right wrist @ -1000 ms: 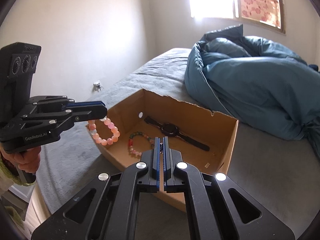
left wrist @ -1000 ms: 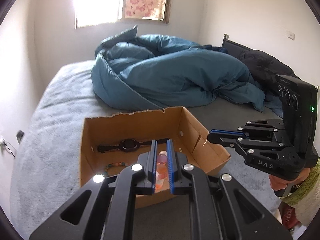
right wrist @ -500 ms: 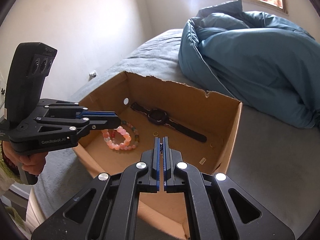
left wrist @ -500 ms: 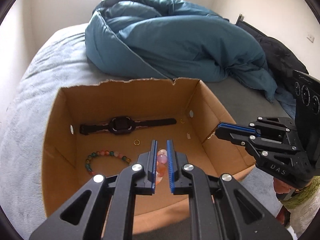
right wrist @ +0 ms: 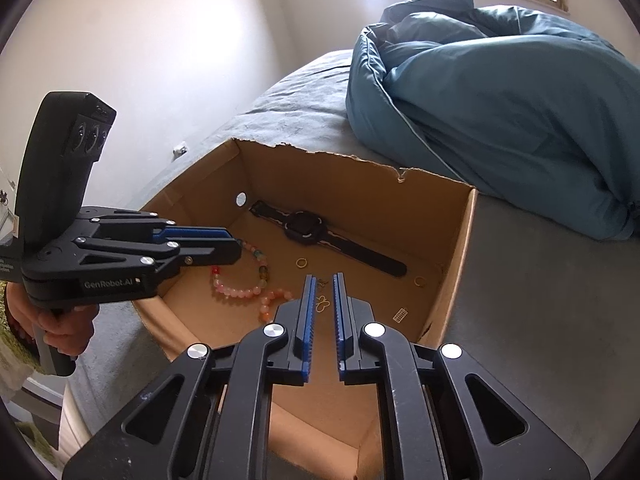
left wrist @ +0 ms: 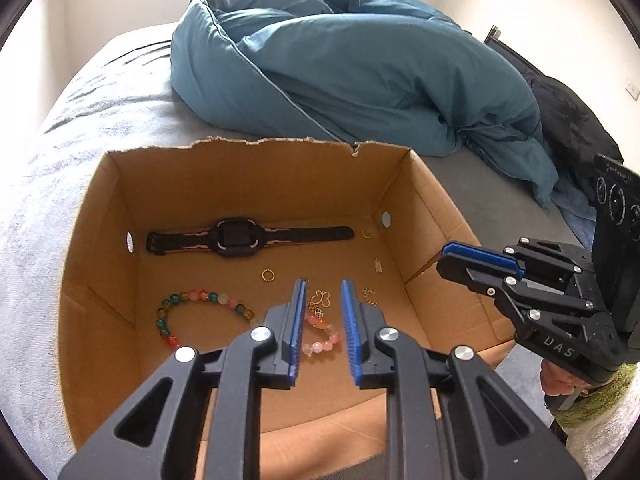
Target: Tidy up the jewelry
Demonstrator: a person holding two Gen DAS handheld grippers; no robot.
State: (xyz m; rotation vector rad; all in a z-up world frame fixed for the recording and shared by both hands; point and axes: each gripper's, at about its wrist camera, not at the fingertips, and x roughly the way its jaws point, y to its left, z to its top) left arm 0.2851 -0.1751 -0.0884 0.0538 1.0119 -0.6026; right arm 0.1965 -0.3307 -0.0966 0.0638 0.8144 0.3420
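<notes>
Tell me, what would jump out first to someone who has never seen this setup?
Probably the open cardboard box on the bed, with a black watch by its far wall and bead bracelets nearer. Two black grippers with blue pads, left gripper and right gripper, hover open over it, before a rumpled blue duvet.

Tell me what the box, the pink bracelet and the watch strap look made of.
Box: brown corrugated cardboard, matte, with a torn ragged rim. Pink bracelet: glossy translucent beads, glass or stone, can't tell which. Watch strap: matte black, likely rubber or silicone.
</notes>
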